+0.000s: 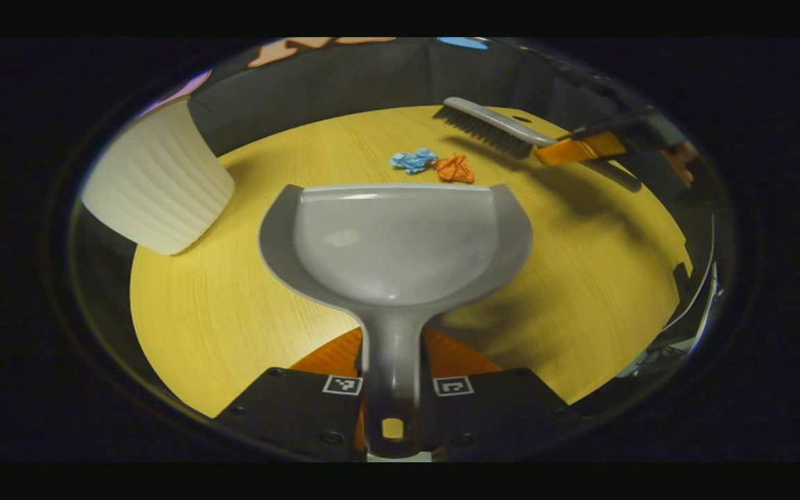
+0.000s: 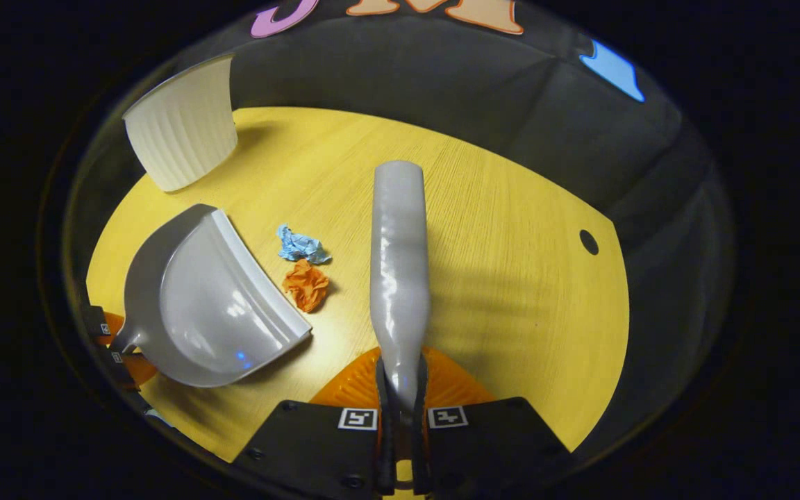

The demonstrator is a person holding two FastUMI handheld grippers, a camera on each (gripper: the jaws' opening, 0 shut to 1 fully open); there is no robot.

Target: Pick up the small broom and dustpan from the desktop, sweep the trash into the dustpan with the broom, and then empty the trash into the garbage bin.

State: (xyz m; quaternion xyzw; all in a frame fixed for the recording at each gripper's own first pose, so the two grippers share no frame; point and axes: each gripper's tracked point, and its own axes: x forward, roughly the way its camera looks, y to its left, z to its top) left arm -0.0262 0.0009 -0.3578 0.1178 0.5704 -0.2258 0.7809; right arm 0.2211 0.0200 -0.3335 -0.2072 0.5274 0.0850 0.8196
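A white ribbed garbage bin (image 1: 157,184) stands at the wooden desktop's (image 1: 233,305) far left edge. Right of the bin, the left gripper (image 1: 392,389) is clamped on the grey dustpan's (image 1: 396,239) handle. Blue (image 1: 413,160) and orange (image 1: 455,169) paper scraps lie just beyond the dustpan's lip. Farther right, the right gripper (image 2: 400,399) is clamped on the small broom (image 1: 487,125).

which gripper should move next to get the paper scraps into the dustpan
Right gripper: it holds the broom beside the blue scrap and orange scrap; left gripper just steadies the dustpan.
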